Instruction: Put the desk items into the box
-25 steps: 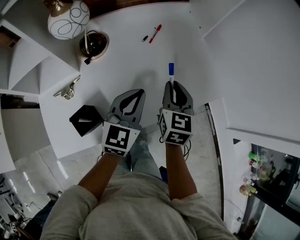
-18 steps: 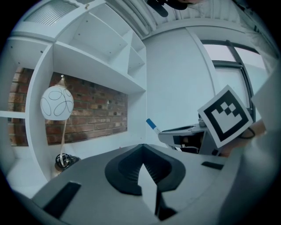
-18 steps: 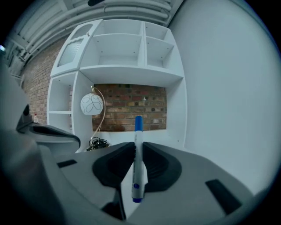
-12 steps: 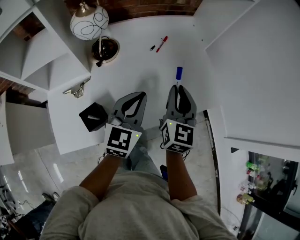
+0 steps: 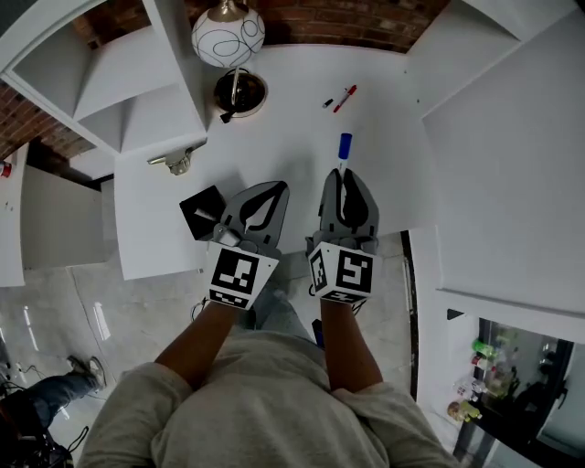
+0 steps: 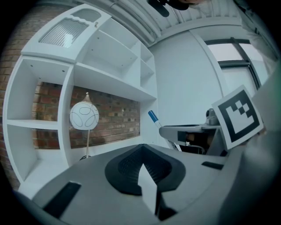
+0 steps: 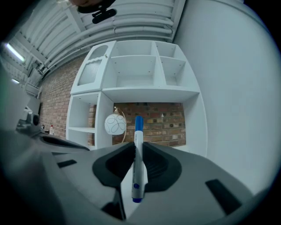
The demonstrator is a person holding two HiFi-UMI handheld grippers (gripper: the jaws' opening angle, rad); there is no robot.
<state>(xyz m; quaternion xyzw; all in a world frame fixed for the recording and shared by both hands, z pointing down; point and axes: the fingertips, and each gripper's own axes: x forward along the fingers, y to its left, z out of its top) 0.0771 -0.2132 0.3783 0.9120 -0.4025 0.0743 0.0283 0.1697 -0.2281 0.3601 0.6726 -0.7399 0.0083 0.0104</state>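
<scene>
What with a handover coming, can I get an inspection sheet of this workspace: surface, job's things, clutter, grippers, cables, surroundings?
surface: white desk, few items on it.
job's things: blue-capped marker in the right gripper; red marker and small dark item lying on the desk; black box at the desk's near edge.
clutter: globe lamp; small metallic object.
grippers: left gripper shut, empty; right gripper shut on the blue-capped marker.
cables: nothing seen.
surroundings: white shelves, brick wall, tiled floor.
</scene>
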